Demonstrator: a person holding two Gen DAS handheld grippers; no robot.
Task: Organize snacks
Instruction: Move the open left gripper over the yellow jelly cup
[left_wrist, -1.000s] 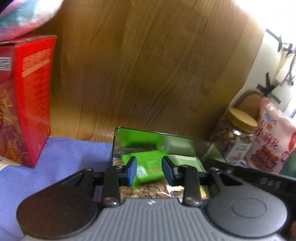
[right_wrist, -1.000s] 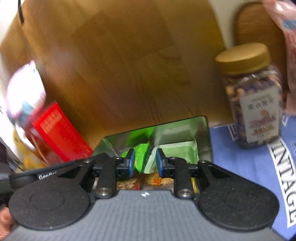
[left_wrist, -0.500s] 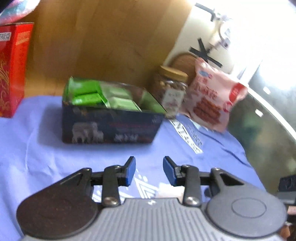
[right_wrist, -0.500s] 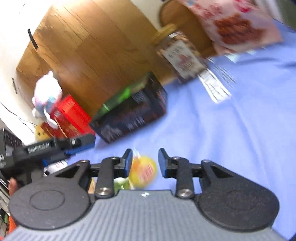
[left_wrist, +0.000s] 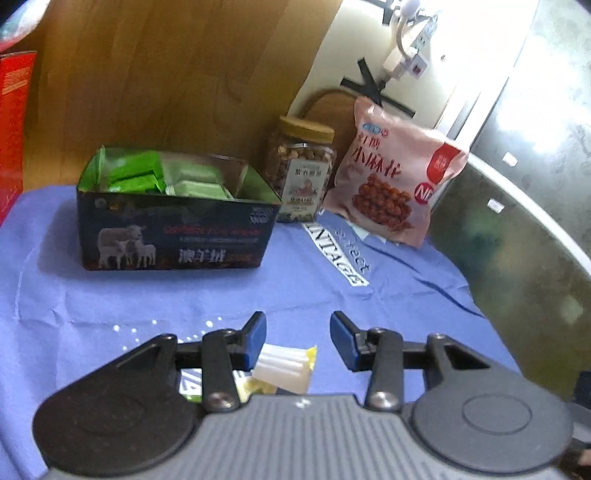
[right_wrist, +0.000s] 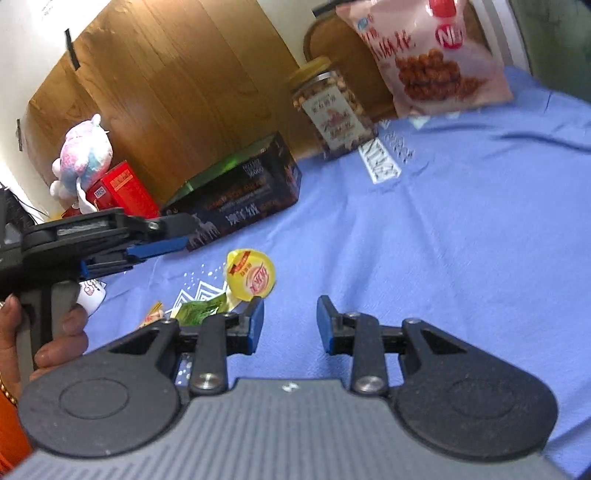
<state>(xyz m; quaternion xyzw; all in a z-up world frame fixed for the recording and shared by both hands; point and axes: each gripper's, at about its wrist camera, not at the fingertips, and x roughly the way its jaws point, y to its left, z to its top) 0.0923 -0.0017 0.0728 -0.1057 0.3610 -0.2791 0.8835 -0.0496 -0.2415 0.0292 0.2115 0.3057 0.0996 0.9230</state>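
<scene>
A dark open box (left_wrist: 173, 236) with green packets inside stands on the blue cloth (left_wrist: 369, 295). My left gripper (left_wrist: 298, 332) hovers in front of it, empty, with its jaws opening. A white and yellow packet (left_wrist: 286, 367) lies on the cloth beneath it, beside the left finger. My right gripper (right_wrist: 290, 314) is open and empty over the cloth. A yellow jelly cup (right_wrist: 251, 273) and a green wrapper (right_wrist: 201, 312) lie just ahead of its left finger. The left gripper (right_wrist: 181, 234), held by a hand (right_wrist: 55, 332), shows at the left, near the box (right_wrist: 236, 199).
A nut jar with a tan lid (left_wrist: 301, 173) and a pink snack bag (left_wrist: 395, 177) stand right of the box against a wooden panel. A red carton (right_wrist: 122, 192) and a plush toy (right_wrist: 86, 155) are to its left. The cloth's right edge drops to a dark surface (left_wrist: 517, 258).
Both grippers have drawn back from above the box to low over the loose snacks on the cloth, nearer the front. Their jaws stand a little wider than before.
</scene>
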